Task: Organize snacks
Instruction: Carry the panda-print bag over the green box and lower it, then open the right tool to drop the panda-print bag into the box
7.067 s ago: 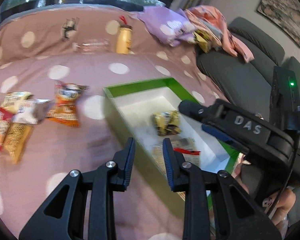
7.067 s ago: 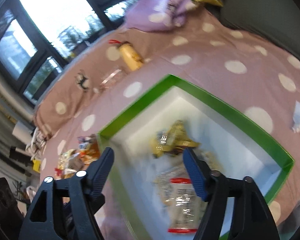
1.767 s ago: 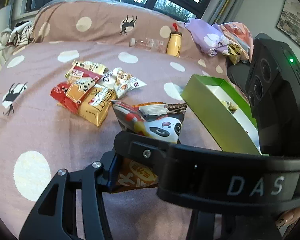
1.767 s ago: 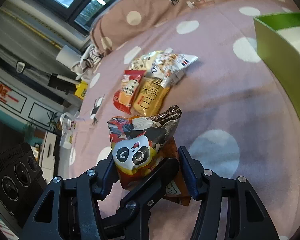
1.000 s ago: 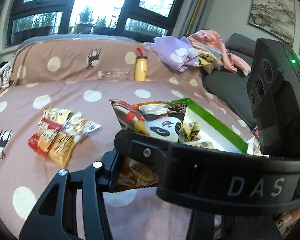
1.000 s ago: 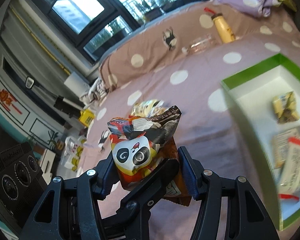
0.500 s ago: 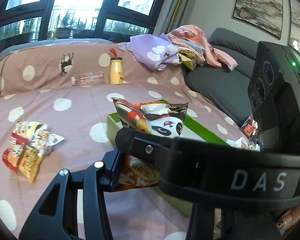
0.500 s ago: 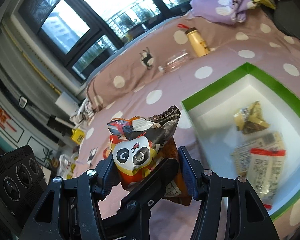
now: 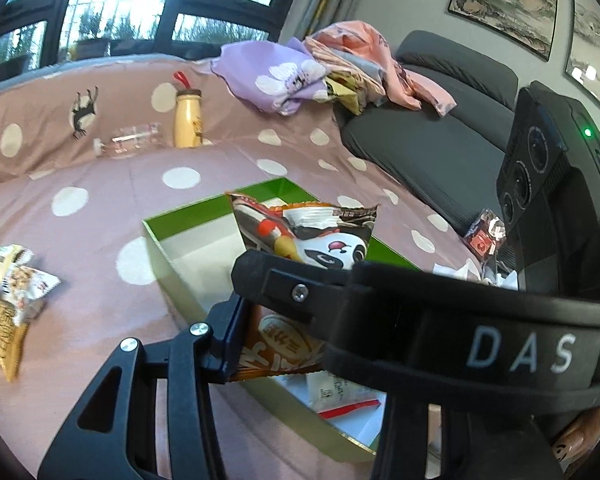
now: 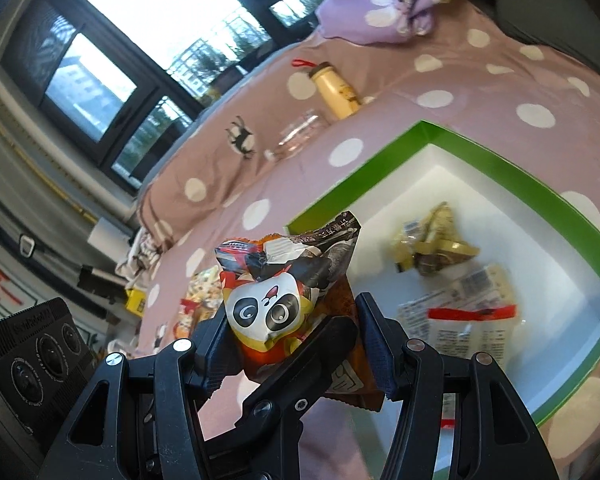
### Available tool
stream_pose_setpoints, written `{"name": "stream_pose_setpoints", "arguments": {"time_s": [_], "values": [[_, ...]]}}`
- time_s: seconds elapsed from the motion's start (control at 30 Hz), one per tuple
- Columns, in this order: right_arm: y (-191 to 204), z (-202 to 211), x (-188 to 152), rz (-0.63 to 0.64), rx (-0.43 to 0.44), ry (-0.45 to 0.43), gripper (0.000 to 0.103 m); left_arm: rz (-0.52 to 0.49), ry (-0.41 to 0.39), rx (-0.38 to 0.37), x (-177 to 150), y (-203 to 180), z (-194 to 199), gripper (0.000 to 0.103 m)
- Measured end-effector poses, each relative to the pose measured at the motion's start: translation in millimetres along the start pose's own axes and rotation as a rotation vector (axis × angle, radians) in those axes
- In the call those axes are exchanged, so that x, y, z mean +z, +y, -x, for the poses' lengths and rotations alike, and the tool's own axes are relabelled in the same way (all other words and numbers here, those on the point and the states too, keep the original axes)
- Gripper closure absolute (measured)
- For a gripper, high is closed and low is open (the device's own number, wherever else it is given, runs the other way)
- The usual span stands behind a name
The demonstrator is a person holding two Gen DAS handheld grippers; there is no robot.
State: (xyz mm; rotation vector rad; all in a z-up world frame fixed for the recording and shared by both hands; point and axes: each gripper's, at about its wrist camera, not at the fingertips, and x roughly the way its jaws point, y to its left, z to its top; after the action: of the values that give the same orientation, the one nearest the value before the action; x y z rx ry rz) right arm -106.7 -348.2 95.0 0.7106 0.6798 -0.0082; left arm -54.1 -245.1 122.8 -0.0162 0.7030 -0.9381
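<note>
A panda-print snack packet (image 10: 264, 312) and an orange packet (image 10: 342, 364) behind it are held together in the air by both grippers. My right gripper (image 10: 296, 338) is shut around the pair. One finger of the left gripper crosses between its pads. In the left wrist view the left gripper (image 9: 284, 344) presses the orange packet (image 9: 276, 346). Its right finger is hidden behind the right gripper's finger (image 9: 300, 288). The panda packet (image 9: 324, 240) sticks up above that finger. The packets hang over the near left corner of the green box (image 10: 500, 168), whose rim (image 9: 188, 210) is green.
In the box lie a yellow wrapper (image 10: 432, 248) and a clear packet with a red stripe (image 10: 460, 316). Loose snacks (image 9: 8, 304) lie on the dotted cover at the left. A yellow bottle (image 9: 187, 120), a clear bottle (image 9: 128, 144), piled cloths (image 9: 276, 76) and a grey sofa (image 9: 440, 128) stand behind.
Both grippers have carried the two packets rightward, away from the snack pile. The green box has come in under them. The grip looks the same.
</note>
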Motion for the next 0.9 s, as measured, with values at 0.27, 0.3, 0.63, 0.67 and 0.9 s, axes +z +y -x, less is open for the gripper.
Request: {"name": "stream_pose_setpoints", "arguments": {"time_s": [0.27, 0.3, 0.63, 0.67, 0.9], "values": [[-23.9, -6.4, 4.7, -0.068, -0.054, 0.039, 0.042, 0.029, 0.068, -0.045, -4.1, -2.5, -22.0, 0.059], [-25.7, -7.3, 5.2, -0.072, -0.056, 0.041, 0.042, 0.031, 0.072, -0.047, -4.4, -2.5, -24.5, 0.059], [-44.4, -12.4, 7.2, -0.125, -0.085, 0.068, 0.042, 0.048, 0.132, -0.072, -6.1, -4.4, -43.8, 0.059], [-46.1, -13.0, 7.2, -0.131, -0.087, 0.071, 0.042, 0.05, 0.137, -0.072, -6.6, -4.9, -45.6, 0.059], [-55.6, -16.5, 7.8, -0.164, -0.102, 0.086, 0.042, 0.065, 0.171, -0.079, -7.3, -7.0, -55.3, 0.059]]}}
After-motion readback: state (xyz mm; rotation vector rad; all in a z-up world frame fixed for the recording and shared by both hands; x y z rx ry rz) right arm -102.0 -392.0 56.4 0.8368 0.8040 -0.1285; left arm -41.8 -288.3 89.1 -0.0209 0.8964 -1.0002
